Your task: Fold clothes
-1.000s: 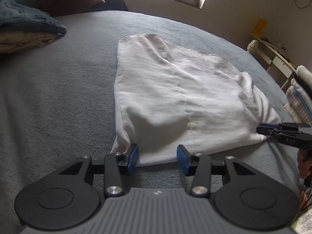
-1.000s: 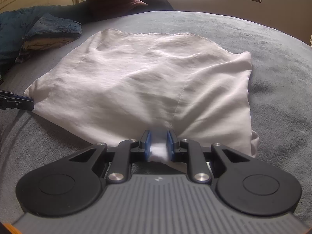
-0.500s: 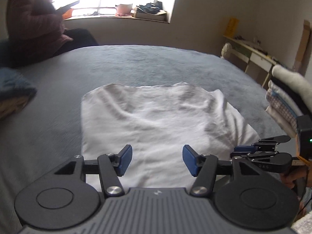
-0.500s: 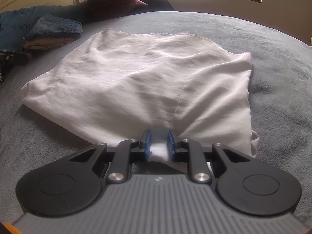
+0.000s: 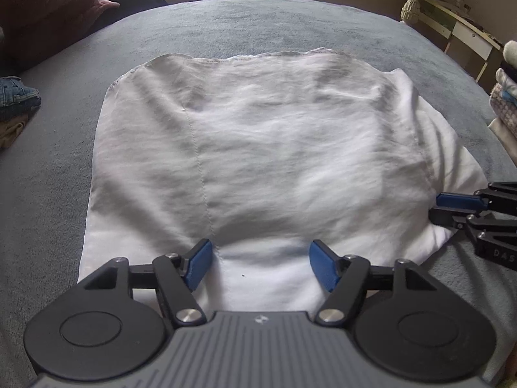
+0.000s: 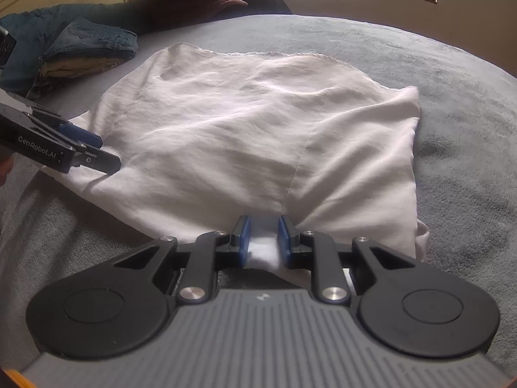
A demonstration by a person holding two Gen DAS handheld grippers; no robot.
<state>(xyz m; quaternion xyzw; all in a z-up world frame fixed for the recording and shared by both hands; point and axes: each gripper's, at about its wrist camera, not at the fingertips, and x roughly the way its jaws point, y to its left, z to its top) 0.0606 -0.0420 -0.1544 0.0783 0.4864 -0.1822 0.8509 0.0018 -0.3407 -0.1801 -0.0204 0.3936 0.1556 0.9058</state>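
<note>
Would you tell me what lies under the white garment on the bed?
The white garment lies flat on the grey blanket, which shows on every side. The garment covers whatever else might lie beneath it.

Bare grey bed [image 5: 48,194] lies open on the left of the white cloth [image 5: 258,148] and beyond its far edge. A clothes pile [image 6: 87,51] and a seated person [image 5: 42,3] block the far left corner. On the right, stacked textiles [image 5: 504,97] and a desk [image 5: 452,22] hem the bed's edge.
</note>
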